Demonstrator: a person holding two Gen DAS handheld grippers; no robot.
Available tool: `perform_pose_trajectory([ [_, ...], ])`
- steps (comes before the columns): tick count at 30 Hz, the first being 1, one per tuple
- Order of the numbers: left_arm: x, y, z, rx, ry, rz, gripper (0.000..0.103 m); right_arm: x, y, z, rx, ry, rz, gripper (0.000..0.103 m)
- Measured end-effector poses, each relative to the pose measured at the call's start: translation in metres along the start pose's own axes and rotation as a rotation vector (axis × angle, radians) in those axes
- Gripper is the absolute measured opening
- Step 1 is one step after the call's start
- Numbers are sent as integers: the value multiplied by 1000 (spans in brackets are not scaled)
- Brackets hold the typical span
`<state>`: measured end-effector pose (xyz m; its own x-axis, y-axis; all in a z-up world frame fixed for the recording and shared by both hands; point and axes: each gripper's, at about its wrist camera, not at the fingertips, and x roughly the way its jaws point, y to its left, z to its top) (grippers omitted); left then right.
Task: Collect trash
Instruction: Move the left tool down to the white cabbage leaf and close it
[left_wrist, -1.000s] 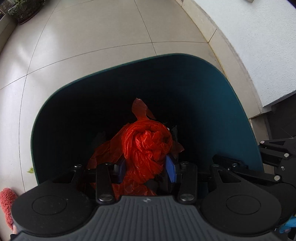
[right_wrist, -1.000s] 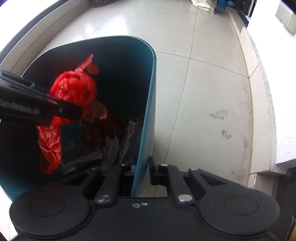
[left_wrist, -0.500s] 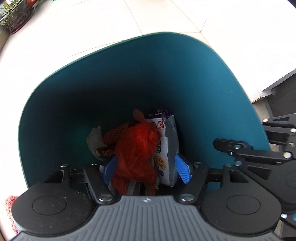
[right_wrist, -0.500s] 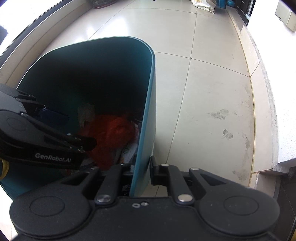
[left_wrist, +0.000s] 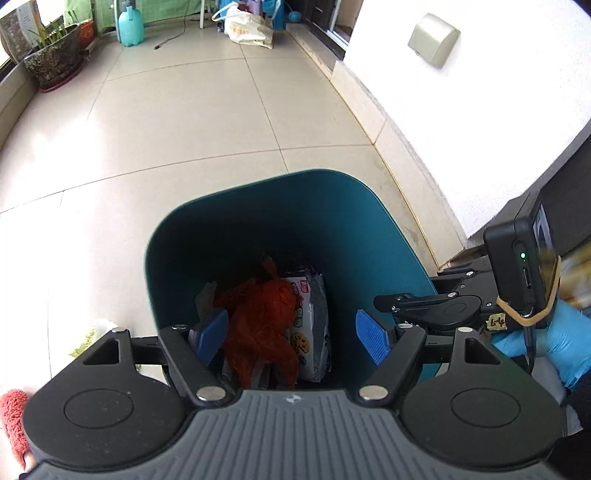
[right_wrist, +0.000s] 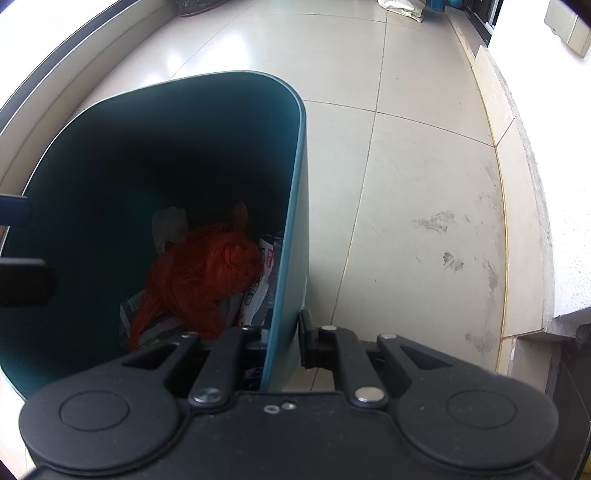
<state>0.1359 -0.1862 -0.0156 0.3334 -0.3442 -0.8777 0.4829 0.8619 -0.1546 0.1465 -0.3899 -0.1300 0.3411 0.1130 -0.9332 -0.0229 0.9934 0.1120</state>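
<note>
Now the red plastic bag (left_wrist: 258, 325) lies at the bottom of the teal bin (left_wrist: 369, 236), crumpled on top of a printed snack wrapper (left_wrist: 310, 332) and some pale paper scraps (right_wrist: 170, 225). It looks very light, soft and slippery, a thin film that will crush and spring back rather than hold a shape; should it need moving again, the knotted, bunched top is the sensible place to pinch, since the loose tails would slide out of a grip. The left claw (left_wrist: 291, 332) hangs above the bin mouth with its blue pads (left_wrist: 371, 334) standing apart and opening further, nothing pressed between them, though the bag shows far below in the gap. The right claw (right_wrist: 284, 343) is clamped together on the bin's near wall at the rim, steadying it on the tiled floor (right_wrist: 406, 184). A second ago the left claw was down inside the bin gripping the bag's bunched top; since then it has let go and lifted clear, while the right claw has kept its hold on the same spot of the rim.
</note>
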Motion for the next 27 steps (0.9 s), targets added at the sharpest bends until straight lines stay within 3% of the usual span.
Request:
perform_pose_trajectory([
  [6, -29, 47, -5, -98, -53, 58, 76, 2, 4, 1, -3, 6, -10, 9],
  [14, -24, 123, -12, -244, -46, 157, 80, 7, 6, 0, 0, 14, -19, 8],
  [19, 8, 171, -14, -324, 7, 209, 80, 8, 5, 0, 3, 26, -16, 8],
  [27, 112, 251, -32, -498, 197, 226, 80, 15, 7, 2, -12, 45, -30, 8],
])
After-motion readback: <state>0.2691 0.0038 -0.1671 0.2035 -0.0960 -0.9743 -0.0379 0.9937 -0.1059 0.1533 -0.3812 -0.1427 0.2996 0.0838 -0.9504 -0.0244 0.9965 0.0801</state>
